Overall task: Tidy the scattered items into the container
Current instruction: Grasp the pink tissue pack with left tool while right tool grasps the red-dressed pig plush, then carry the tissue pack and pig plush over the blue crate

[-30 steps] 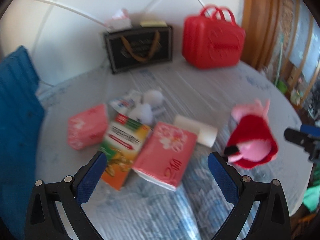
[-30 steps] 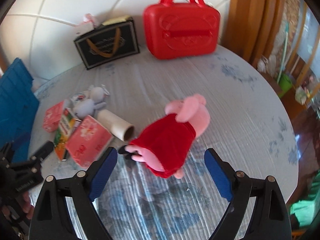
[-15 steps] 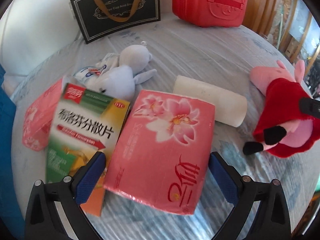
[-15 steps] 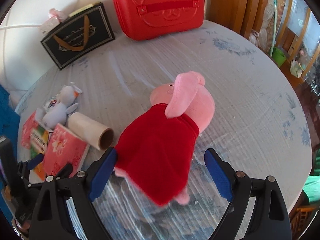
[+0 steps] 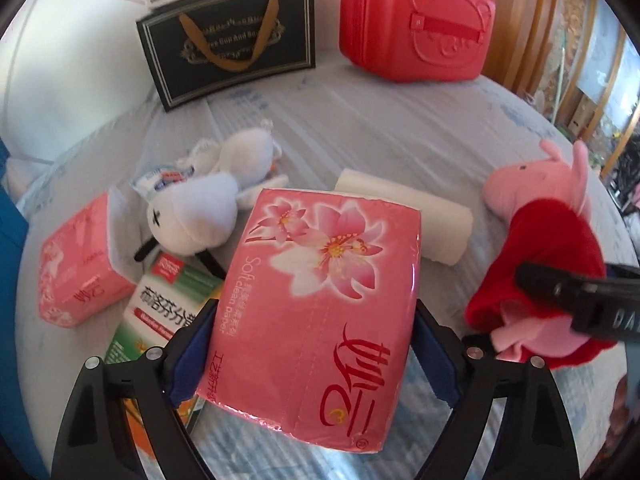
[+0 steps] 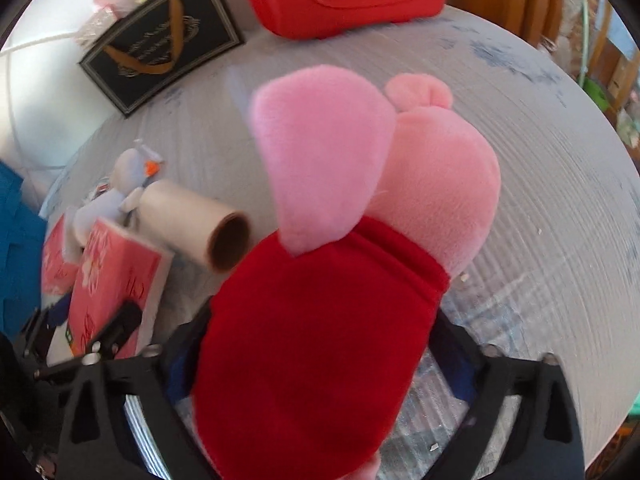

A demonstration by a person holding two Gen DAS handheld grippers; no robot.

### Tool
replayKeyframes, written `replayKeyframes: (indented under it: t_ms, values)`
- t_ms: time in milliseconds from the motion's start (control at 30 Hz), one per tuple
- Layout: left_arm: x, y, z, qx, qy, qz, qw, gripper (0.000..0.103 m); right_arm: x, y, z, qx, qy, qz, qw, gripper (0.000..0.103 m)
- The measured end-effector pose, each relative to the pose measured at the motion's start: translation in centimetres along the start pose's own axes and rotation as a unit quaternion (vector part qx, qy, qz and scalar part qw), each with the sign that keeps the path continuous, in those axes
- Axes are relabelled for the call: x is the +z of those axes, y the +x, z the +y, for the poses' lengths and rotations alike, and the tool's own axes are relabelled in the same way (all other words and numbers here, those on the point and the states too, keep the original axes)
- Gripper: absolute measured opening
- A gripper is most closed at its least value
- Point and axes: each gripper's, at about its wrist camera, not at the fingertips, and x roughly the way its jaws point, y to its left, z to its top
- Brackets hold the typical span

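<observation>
My left gripper (image 5: pixel 314 344) is shut on a pink flowered tissue pack (image 5: pixel 320 292), both pads pressed on its sides. My right gripper (image 6: pixel 316 364) is shut on a pink pig plush in a red dress (image 6: pixel 320 320); the plush also shows in the left wrist view (image 5: pixel 544 248) with a gripper finger across it. A white plush (image 5: pixel 208 208), a second pink tissue pack (image 5: pixel 76 264), a green and orange medicine box (image 5: pixel 160 320) and a paper roll (image 5: pixel 420 216) lie on the table. A red case (image 5: pixel 412 28) stands shut at the back.
A black gift bag (image 5: pixel 228 44) stands at the back left beside the red case. A blue object (image 5: pixel 12 240) borders the table's left side. The round table (image 6: pixel 540 200) drops off at the right, with wooden furniture beyond.
Both grippers moved forward and down onto their items. The left jaws closed on the flowered tissue pack and the right jaws closed on the pig plush.
</observation>
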Motion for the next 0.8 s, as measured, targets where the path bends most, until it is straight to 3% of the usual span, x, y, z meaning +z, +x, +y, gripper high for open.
replayKeyframes:
  t_ms: [133, 367, 800]
  values:
    - [0.4, -1.8, -0.4, 0.007, -0.004, -0.02, 0.9998, 0.089, -0.6, -1.0, 0.0, 0.005, -0.017, -0.005, 1.0, 0.084]
    - [0.4, -5.3, -1.4, 0.013, -0.014, -0.045, 0.9988, 0.089, -1.7, -3.7, 0.5, 0.02, -0.057, -0.019, 0.998, 0.079]
    - [0.5, -14.6, -0.2, 0.054, -0.054, -0.111, 0.9909, 0.09, -1.8, -11.2, 2.4, 0.047, -0.116, -0.077, 0.989, 0.079]
